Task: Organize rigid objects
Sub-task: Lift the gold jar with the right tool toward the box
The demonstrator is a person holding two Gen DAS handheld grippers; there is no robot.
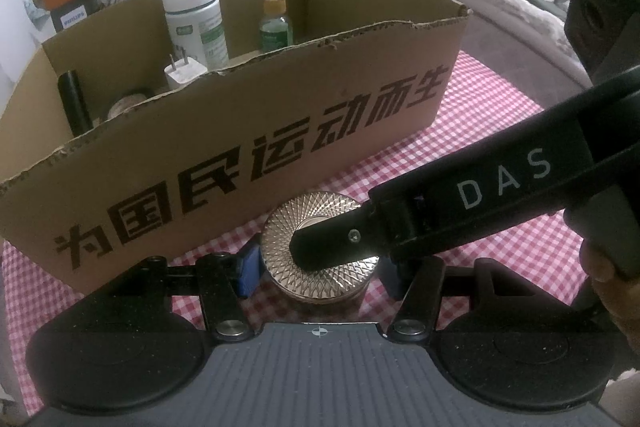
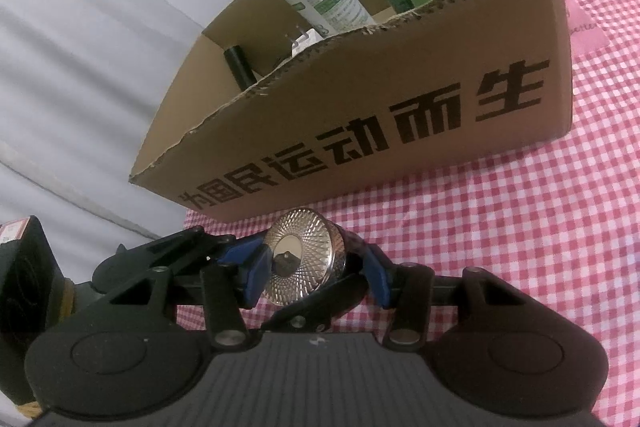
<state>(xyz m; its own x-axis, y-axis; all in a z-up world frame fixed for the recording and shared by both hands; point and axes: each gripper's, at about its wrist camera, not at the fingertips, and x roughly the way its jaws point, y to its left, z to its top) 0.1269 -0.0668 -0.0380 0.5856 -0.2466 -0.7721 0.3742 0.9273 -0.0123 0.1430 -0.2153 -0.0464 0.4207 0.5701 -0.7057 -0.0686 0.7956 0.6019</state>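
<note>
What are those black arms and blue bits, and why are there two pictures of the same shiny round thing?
A person holds a squeezing tool, called a gripper, in each hand. Each carries a camera looking along its two fingers, so one picture comes from the left gripper and one from the right gripper. The blue bits are finger pads. Both grippers close on the round jar with a shiny patterned lid, which sits on a pink checked tablecloth. Behind it is a cardboard box holding a white bottle, a dropper bottle, a white plug and a black tube.
</note>
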